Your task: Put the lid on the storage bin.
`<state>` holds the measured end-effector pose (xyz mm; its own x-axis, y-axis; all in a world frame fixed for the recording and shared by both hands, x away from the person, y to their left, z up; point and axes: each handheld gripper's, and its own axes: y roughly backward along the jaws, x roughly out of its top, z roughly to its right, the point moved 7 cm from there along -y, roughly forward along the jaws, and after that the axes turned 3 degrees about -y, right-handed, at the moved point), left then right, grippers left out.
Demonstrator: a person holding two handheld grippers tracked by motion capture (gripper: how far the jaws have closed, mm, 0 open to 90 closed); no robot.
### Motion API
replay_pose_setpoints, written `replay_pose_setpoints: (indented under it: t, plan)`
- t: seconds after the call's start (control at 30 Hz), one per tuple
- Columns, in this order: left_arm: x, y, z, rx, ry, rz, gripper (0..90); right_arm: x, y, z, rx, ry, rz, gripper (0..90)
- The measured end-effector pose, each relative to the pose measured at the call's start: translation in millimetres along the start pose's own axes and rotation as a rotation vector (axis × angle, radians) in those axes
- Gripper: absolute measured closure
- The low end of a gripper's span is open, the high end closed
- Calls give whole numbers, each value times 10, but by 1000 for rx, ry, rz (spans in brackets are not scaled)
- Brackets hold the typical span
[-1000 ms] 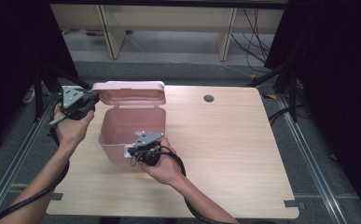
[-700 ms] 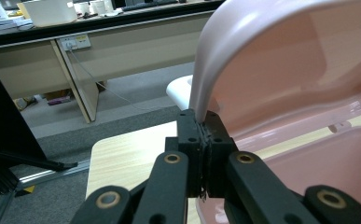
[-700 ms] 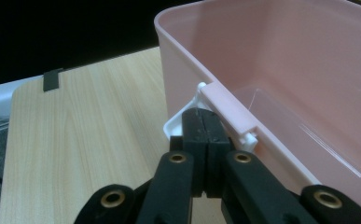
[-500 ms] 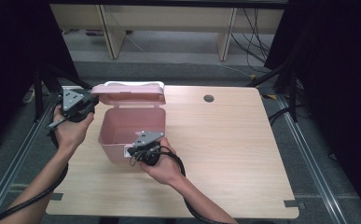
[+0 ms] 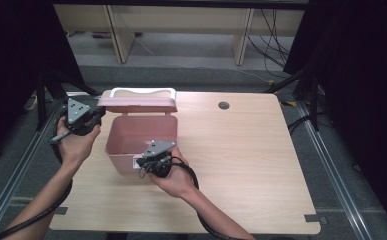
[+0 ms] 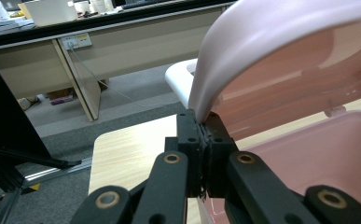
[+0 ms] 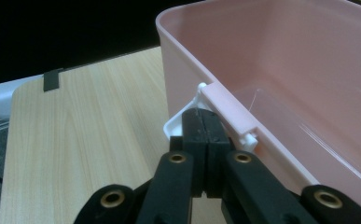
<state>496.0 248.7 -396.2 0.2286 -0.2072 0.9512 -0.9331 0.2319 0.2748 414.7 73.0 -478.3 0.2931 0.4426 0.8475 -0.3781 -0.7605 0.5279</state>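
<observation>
Just one pink box [image 5: 142, 140] (lid [image 5: 137, 101] raised), two grippers.

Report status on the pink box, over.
Left gripper shut on lid edge, lid half raised. Right gripper shut on white latch at box front. Nothing in the way.

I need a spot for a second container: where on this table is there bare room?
The table is bare right of the pink box, from the round cable hole to the near edge. It is crowded at the left: the left gripper pinches the raised lid, the right gripper the white latch.
</observation>
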Motion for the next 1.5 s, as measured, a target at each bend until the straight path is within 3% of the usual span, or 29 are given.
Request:
replay_pose_setpoints:
  t: [0.27, 0.5, 0.57, 0.63, 0.77, 0.8, 1.0, 1.07, 1.1, 1.13, 1.43, 1.47, 1.5]
  plan:
    - [-35, 24, 21, 7, -6, -1, 876, 5, 22, -9, 7, 0, -9, 889]
    - [-49, 36, 27, 12, -6, -4, 877, 95, 122, -26, -1, 10, 53, 900]
    - [-53, 38, 30, 14, -8, -5, 876, 118, 186, -15, -9, -6, 61, 900]
    - [-60, 43, 31, 14, -8, -6, 876, 153, 241, 24, -21, 7, 81, 900]
    - [-70, 50, 38, 13, -10, -5, 876, 217, 363, 87, -44, -32, 112, 900]
    - [-73, 52, 38, 12, -10, -6, 876, 250, 400, 145, -63, -4, 130, 900]
    - [-94, 68, 44, 8, -12, -6, 873, 325, 544, 324, -116, -66, 164, 900]
    - [-103, 74, 45, 6, -13, -7, 873, 352, 582, 387, -135, -53, 179, 900]
    - [-108, 76, 48, 6, -14, -6, 873, 356, 594, 388, -127, -87, 181, 900]
    - [-112, 79, 49, 5, -14, -7, 872, 369, 616, 428, -141, -65, 185, 900]
    - [-148, 103, 60, 0, -21, -12, 870, 366, 632, 481, -147, -88, 196, 900]
    - [-156, 107, 62, 0, -20, -12, 869, 359, 647, 477, -157, -107, 187, 900]
    - [-163, 109, 62, 0, -20, -12, 869, 372, 654, 499, -164, -83, 192, 900]
